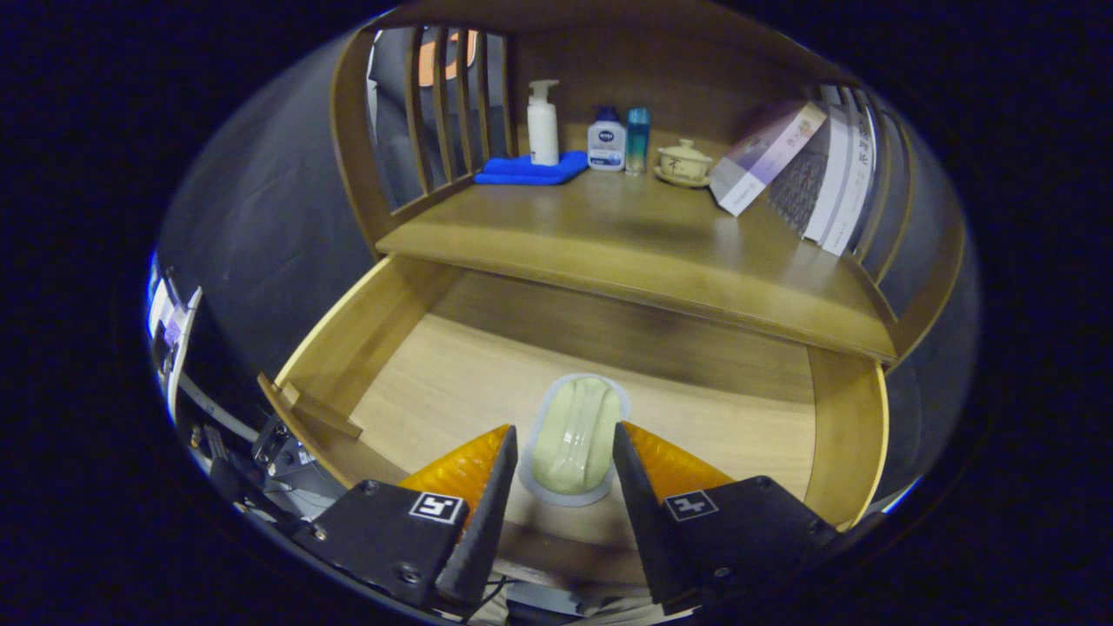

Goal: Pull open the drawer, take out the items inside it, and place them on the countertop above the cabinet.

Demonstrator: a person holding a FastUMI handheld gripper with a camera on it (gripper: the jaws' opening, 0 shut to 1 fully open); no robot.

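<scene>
Directly ahead, a wooden drawer (383, 322) stands pulled open beneath the desk (626, 252) of a cabinet. The fingers (565, 452) are spread apart, one on each side of a pale green packet (574, 435) that lies flat on the drawer's light, smooth wood floor. The packet is oval and soft-looking, sealed in clear, glossy wrapping with a flat rim. Whether the fingers touch it cannot be told; they appear placed to close on it for lifting out. On the darker, polished desk above stand a white pump bottle (543, 122) on a folded blue cloth (530, 169), two small bottles (617, 139), a lidded ceramic cup (684, 162) and a leaning box (765, 156), leaving bare wood in front.
</scene>
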